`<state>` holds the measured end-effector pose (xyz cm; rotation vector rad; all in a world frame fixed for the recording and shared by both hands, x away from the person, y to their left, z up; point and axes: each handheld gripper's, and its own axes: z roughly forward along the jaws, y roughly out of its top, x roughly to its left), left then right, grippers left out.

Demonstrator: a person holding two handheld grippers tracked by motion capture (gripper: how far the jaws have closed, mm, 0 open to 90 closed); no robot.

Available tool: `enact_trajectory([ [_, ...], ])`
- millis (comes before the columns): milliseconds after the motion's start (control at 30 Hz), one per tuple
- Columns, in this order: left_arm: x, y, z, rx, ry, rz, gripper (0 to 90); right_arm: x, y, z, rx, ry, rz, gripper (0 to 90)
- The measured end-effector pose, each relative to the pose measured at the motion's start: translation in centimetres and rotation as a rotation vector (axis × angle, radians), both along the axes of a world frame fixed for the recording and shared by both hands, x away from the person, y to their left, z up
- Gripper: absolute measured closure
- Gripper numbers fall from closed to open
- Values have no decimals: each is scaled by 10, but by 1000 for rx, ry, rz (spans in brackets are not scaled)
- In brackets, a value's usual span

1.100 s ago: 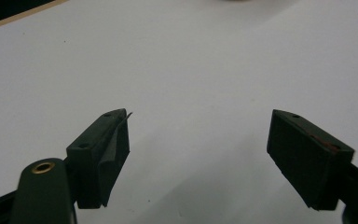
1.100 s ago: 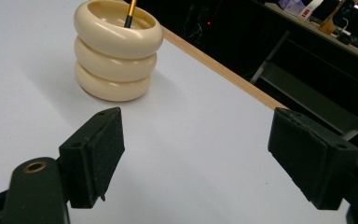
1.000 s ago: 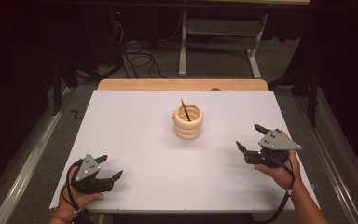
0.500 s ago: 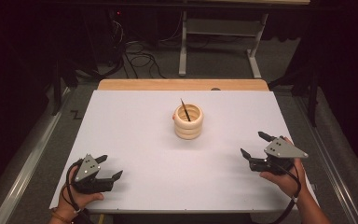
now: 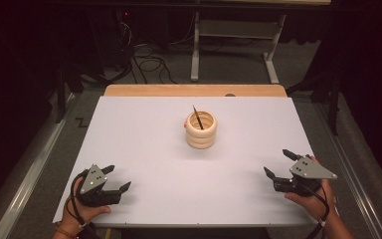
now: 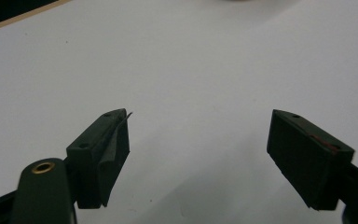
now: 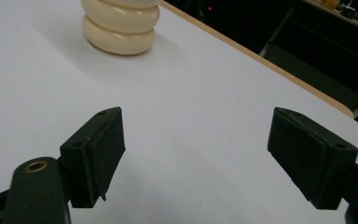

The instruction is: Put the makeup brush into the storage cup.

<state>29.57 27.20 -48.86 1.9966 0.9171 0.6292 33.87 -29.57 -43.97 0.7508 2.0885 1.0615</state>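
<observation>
- ring stack (image 5: 201,130) with a dark stick in it sits mid table (image 5: 144,124), well apart from both tongs
- left tongs (image 5: 116,178) and right tongs (image 5: 277,163) near the front edge, both wide, empty
- dark room behind, cables on floor

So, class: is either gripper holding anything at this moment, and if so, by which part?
Nothing is held. The left gripper and the right gripper are both open, apart from the cream ring holder with its dark stick.
</observation>
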Motion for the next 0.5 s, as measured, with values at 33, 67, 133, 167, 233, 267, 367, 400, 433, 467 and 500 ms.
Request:
enact_trajectory([
  [33, 0, 0, 0, 0, 0, -1, 217, -1, -1, -1, -2, -3, -1, 199],
  [67, 0, 0, 0, -1, 0, -2, 217, -3, -3, -2, -4, -1, -9, 199],
  [133, 0, -1, 0, 0, 0, -2, 217, -5, -8, -4, -1, 1, -12, 198],
  [167, 0, -1, 0, 0, 0, -2, 217, -6, -9, -5, -1, 2, -12, 198],
  [233, 0, -1, 0, 2, 1, -2, 217, -8, -14, -7, 2, 6, -22, 198],
  [267, 0, -1, 0, 2, 1, -2, 217, -8, -15, -8, 0, 5, -20, 198],
  [367, 0, -1, 0, 2, 1, -2, 217, -12, -19, -10, -6, -1, -21, 198],
  [400, 0, -1, 0, 2, 1, -1, 217, -14, -21, -12, 0, 7, -23, 198],
  [433, 1, -1, 0, 3, 1, -1, 217, -15, -22, -13, -5, 7, -28, 198],
  [467, 1, -1, 0, 2, 1, -1, 217, -16, -23, -13, -7, 6, -30, 198],
  [500, 1, -1, 0, 4, 2, -2, 217, -16, -24, -14, -11, 4, -28, 198],
])
